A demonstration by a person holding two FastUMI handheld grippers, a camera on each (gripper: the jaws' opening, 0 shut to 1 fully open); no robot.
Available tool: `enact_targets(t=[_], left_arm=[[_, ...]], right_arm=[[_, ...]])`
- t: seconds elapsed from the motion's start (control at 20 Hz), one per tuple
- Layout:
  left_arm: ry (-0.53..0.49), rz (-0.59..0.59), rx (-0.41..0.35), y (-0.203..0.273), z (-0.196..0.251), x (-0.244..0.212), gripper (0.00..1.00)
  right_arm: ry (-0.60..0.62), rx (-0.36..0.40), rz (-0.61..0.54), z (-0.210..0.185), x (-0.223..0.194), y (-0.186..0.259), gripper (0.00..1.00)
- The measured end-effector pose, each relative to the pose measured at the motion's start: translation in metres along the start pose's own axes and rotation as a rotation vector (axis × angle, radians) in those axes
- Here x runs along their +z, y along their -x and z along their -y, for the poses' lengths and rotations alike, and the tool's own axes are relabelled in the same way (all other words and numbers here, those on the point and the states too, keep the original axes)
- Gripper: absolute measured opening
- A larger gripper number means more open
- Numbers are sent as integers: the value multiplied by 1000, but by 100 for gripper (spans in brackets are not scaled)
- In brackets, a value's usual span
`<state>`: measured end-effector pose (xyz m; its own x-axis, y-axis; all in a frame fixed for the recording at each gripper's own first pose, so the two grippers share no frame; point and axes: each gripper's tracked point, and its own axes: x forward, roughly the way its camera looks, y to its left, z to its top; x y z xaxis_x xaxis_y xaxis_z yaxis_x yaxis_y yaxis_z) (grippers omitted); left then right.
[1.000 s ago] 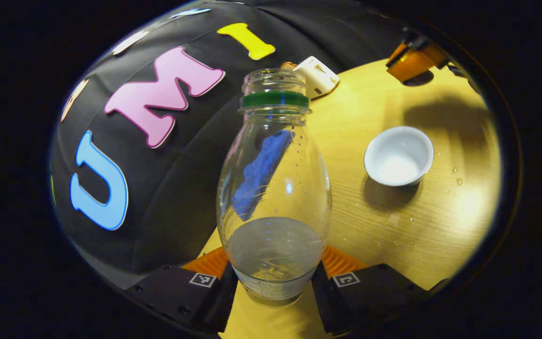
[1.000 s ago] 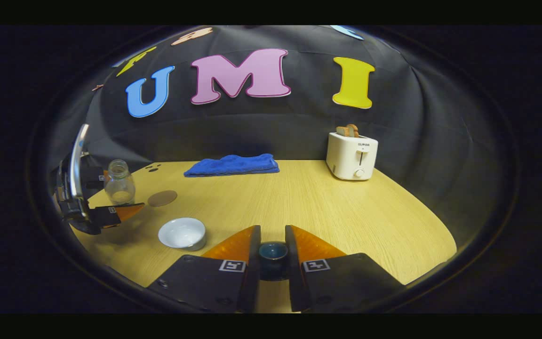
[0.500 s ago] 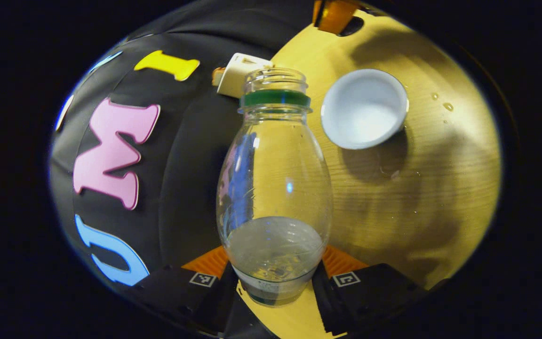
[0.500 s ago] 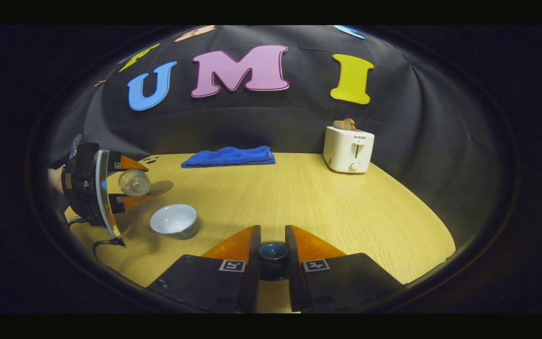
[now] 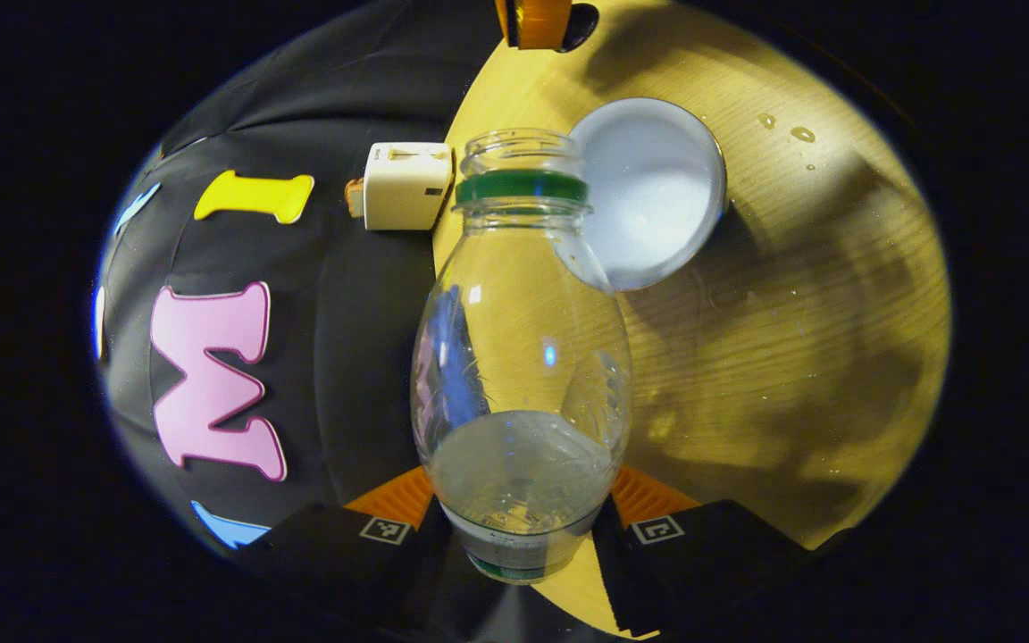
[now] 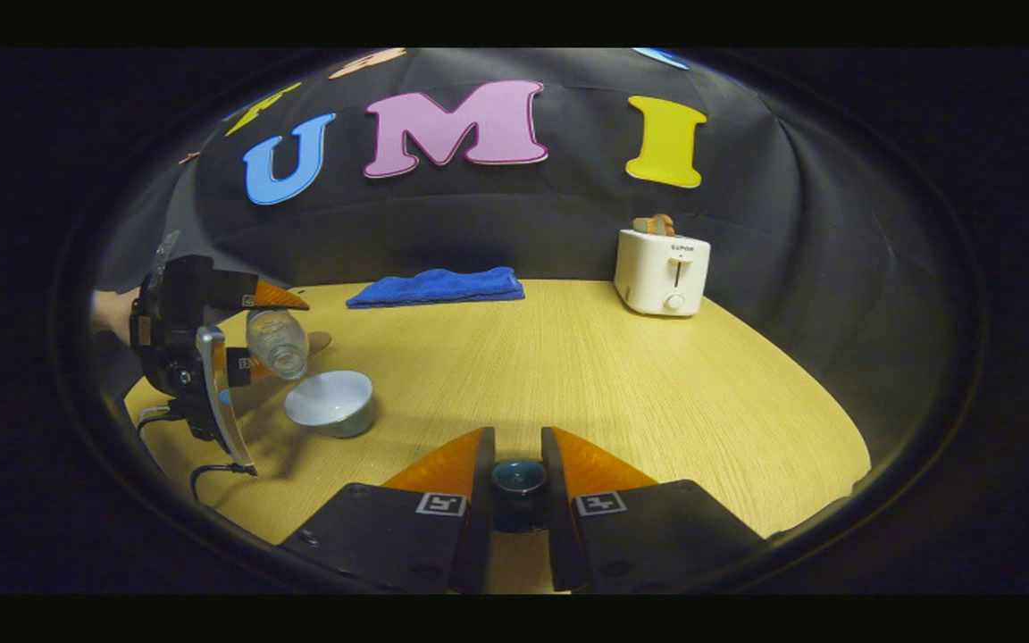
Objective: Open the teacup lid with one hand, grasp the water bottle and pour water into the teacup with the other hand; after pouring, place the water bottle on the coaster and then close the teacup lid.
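**Bottle tipped over the open teacup**

Pale wooden tabletop runs back to the black cloth wall, where a folded blue towel and a white toaster stand. On the table's left side sits the white ceramic teacup, uncovered. The left gripper pinches the base of a clear plastic water bottle with a green neck ring, both fingers pressed against it; the bottle is tilted with its uncapped mouth just above the cup's rim, some water still inside. The right gripper clamps the small dark teal lid knob between its fingers, held above the table near the front edge, well apart from the teacup.
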<state>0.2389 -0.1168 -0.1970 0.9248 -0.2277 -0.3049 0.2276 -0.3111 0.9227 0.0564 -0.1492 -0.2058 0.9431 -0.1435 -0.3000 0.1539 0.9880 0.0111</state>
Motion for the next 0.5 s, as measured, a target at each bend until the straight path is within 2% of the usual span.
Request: enact_targets(t=[0.15, 0.25, 0.4, 0.5], left_arm=[[-64, 5, 7, -5, -5, 1, 75], [-97, 2, 11, -6, -9, 1, 75], [-160, 4, 21, -10, -13, 0, 74], [-193, 4, 22, -12, -15, 0, 75]], right_arm=[[1, -2, 2, 2, 0, 1, 34], [0, -2, 6, 3, 1, 0, 34], [-12, 1, 9, 1, 2, 2, 24], [1, -3, 6, 3, 0, 3, 27]])
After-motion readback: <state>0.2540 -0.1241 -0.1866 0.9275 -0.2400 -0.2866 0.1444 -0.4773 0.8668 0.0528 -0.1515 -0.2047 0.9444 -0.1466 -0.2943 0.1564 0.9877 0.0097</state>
